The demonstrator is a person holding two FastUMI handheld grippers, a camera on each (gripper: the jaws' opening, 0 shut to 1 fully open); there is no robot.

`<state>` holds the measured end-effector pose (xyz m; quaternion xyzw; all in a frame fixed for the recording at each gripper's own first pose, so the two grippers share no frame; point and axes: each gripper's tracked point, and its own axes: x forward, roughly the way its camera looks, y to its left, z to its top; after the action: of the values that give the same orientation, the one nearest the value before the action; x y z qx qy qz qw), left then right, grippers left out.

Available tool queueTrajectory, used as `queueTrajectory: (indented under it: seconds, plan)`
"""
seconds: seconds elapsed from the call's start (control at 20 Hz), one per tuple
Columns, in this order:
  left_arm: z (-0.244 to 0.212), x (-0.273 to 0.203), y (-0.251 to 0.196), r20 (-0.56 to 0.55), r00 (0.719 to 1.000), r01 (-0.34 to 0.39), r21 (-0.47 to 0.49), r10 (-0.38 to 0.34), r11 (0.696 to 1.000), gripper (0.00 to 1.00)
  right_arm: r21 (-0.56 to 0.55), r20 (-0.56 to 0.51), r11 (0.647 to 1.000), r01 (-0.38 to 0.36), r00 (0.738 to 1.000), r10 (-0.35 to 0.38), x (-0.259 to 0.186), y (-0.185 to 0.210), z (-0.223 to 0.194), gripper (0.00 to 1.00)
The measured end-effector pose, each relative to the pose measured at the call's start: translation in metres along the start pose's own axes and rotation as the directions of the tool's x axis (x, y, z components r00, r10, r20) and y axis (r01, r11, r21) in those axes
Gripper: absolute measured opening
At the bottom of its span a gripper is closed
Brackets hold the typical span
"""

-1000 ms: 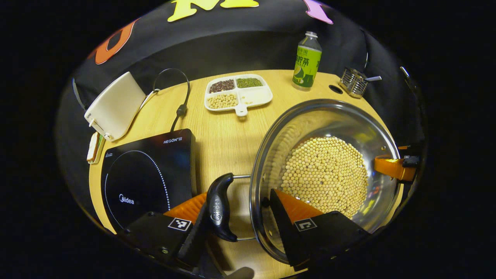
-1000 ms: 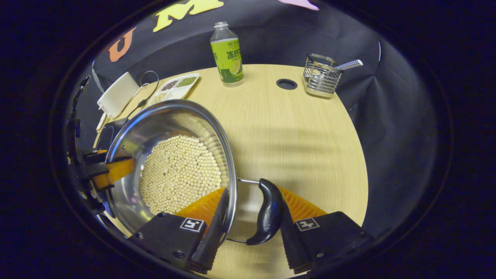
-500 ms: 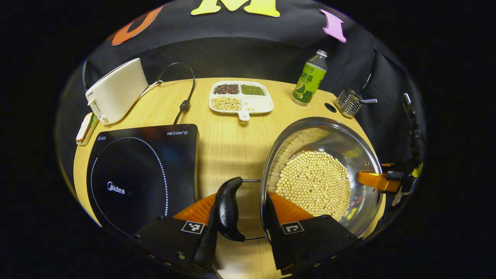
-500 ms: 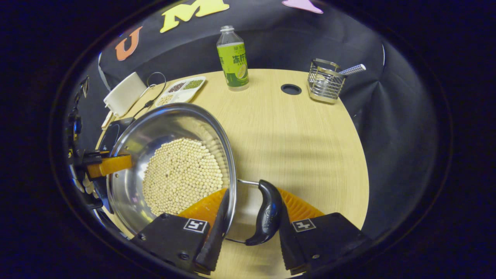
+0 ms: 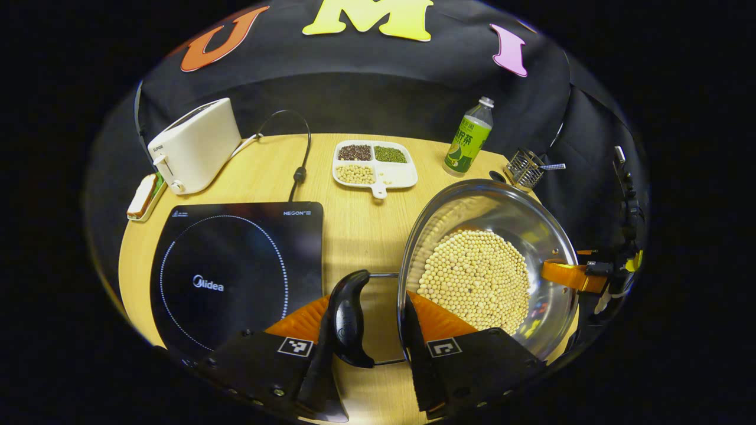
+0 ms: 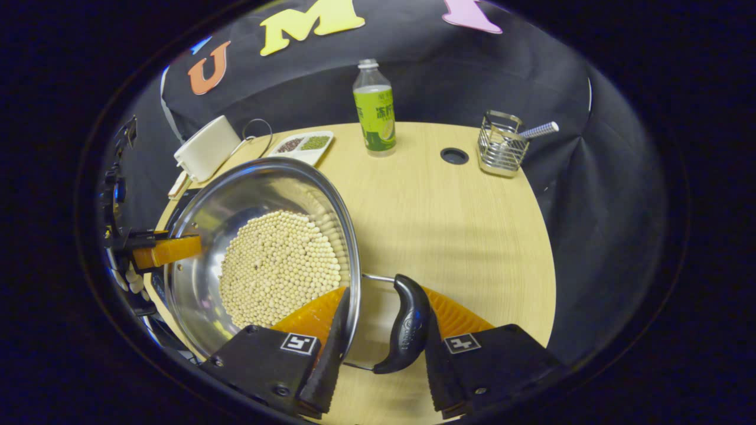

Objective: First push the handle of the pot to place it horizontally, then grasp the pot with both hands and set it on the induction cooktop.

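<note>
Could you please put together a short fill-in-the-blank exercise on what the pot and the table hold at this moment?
1. The steel pot is filled with pale ____.
2. Each gripper spans the pot's rim and one black ____.
3. The divided tray has ____ compartments.
4. The wire basket stands to the ____ of the green bottle in the right gripper view.

Missing words: beans; handle; four; right

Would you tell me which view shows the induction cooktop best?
The left gripper view: the induction cooktop lies nearly whole, ring marking visible. In the right gripper view just a dark sliver peeks from behind the pot.
</note>
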<state>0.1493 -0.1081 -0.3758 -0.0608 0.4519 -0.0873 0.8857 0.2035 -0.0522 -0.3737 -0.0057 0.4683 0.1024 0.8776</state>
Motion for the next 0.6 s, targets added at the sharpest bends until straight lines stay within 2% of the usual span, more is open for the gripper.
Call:
queueTrajectory:
  seconds: [0.2,0.6]
  plan:
    - [0.009,-0.036,0.024,0.025,0.999,-0.046,-0.014,0.046,0.999,0.55,-0.020,0.012,0.999,-0.040,0.999,0.041,-0.014,0.034,0.013,0.63]
    - [0.016,-0.081,0.095,0.048,0.997,-0.050,-0.028,0.051,0.998,0.55,-0.037,0.035,0.999,-0.037,0.999,0.038,-0.032,0.120,0.023,0.62]
